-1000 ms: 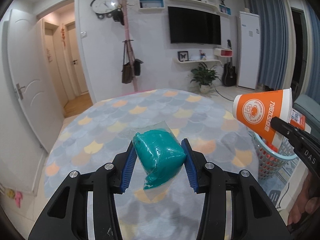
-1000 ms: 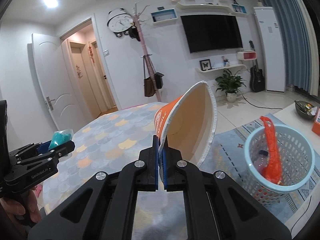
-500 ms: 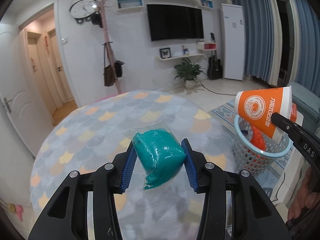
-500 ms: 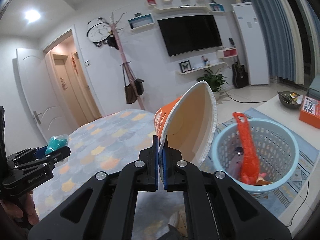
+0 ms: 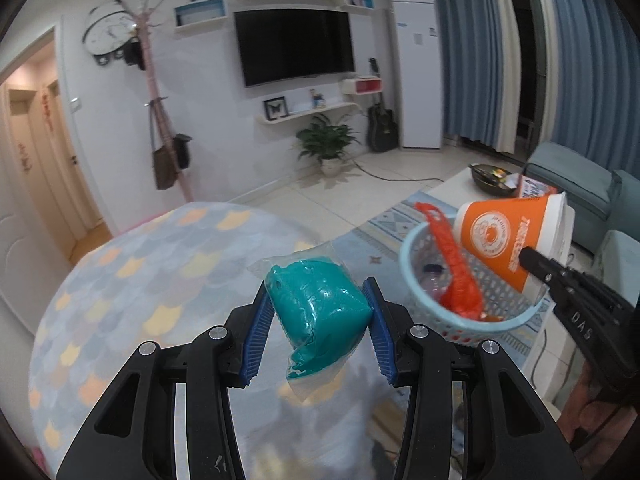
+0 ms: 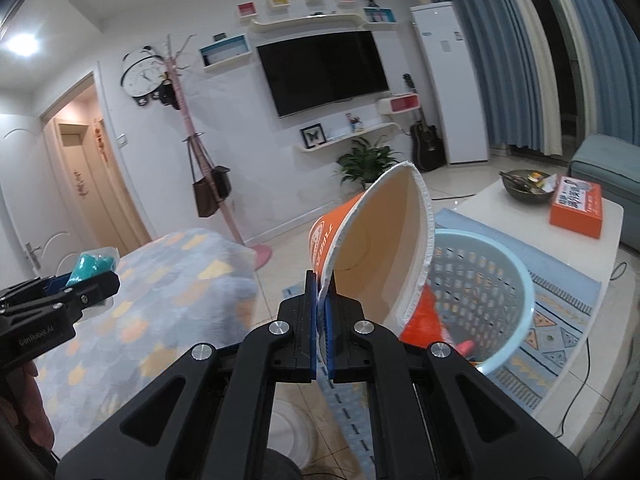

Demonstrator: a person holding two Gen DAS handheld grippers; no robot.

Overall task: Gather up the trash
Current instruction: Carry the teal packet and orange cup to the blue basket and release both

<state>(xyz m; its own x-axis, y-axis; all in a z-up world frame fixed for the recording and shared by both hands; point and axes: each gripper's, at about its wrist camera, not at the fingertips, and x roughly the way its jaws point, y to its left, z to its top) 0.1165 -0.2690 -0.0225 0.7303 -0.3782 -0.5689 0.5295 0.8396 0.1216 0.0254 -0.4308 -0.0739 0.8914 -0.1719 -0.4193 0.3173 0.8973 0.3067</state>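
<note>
My left gripper (image 5: pixel 318 306) is shut on a teal lump in a clear plastic bag (image 5: pixel 320 312), held over the patterned tabletop (image 5: pixel 132 280). My right gripper (image 6: pixel 322 286) is shut on the rim of an orange paper cup (image 6: pixel 380 248), tilted on its side above the near edge of the light-blue waste basket (image 6: pixel 500 280). In the left wrist view the cup (image 5: pixel 508 236) hangs over the basket (image 5: pixel 472 320), pinched by the right gripper (image 5: pixel 528 256). Red-orange plastic trash (image 5: pixel 452 268) lies in the basket. The left gripper (image 6: pixel 80 280) shows at the right wrist view's left edge.
A white coffee table (image 6: pixel 520 232) behind the basket carries an orange box (image 6: pixel 576 206) and a dark bowl (image 6: pixel 528 186). A patterned rug (image 6: pixel 560 312) lies under the basket. A pink coat stand (image 6: pixel 224 208), a potted plant (image 5: pixel 326 148) and a blue sofa (image 5: pixel 576 184) stand farther off.
Both grippers have swung right toward the basket, which now sits larger and nearer in both views. The cup has come over the basket's rim. Both grips are unchanged.
</note>
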